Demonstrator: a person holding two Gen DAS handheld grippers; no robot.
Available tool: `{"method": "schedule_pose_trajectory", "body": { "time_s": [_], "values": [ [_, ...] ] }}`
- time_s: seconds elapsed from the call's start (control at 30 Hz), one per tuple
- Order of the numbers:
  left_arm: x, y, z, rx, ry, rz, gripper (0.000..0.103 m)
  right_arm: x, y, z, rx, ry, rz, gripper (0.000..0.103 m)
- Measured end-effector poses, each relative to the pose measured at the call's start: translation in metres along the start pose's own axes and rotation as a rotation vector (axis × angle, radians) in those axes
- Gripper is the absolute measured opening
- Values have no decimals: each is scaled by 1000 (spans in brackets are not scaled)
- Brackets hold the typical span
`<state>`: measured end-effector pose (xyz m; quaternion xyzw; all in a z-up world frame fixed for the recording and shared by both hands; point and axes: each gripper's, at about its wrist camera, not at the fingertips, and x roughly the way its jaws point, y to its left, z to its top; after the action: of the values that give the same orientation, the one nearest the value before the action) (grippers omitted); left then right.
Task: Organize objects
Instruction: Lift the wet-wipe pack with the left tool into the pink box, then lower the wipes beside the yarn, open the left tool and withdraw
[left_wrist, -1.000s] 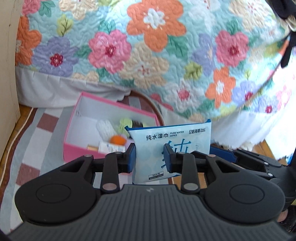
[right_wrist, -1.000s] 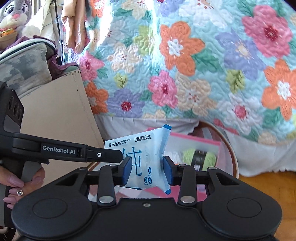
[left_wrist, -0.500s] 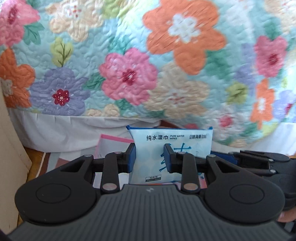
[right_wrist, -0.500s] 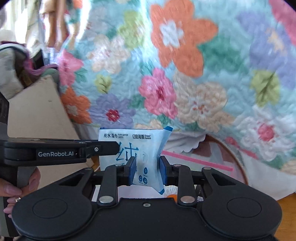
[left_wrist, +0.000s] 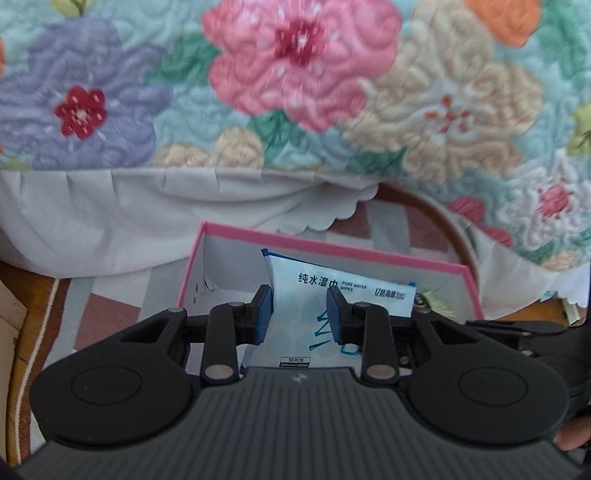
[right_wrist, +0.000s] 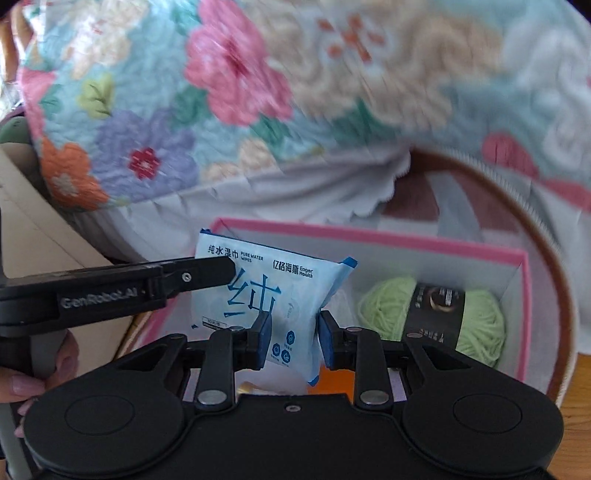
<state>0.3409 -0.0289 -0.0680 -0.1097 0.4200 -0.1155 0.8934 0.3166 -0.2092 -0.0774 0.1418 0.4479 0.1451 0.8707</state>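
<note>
Wipes pack (left_wrist: 325, 295) now lower, box (left_wrist: 332, 251) half-hidden.

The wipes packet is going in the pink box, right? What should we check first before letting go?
1. Both grippers hold the packet: the left gripper and the right gripper are each shut on the wipes packet. Ok.
2. Packet over the pink box: it sits above the open box in both views. Ok.
3. Room below: green yarn fills the right end, and something orange lies under the packet. Cannot tell whether it fits flat.
4. Packet level: it hangs tilted. Not ok.
5. Packet touching the box floor: hidden by the grippers. Cannot tell.
</note>
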Motion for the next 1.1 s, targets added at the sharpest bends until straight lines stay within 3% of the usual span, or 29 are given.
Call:
{"method": "schedule_pose_trajectory", "body": {
  "time_s": [0.3, 0.47, 0.67, 1.1],
  "values": [
    [28, -1, -3, 72, 51, 120, 29, 36, -5, 5, 37, 65, 26, 33],
    [37, 7, -8, 55, 81, 120, 29, 43, -5, 4, 26, 84, 27, 32],
    [44, -5, -14, 139, 59, 188, 29, 48, -7, 4, 38, 99, 20, 28],
    [38, 6, -11, 118, 69, 215, 31, 60, 4, 1, 102, 147, 46, 26]
  ]
}}
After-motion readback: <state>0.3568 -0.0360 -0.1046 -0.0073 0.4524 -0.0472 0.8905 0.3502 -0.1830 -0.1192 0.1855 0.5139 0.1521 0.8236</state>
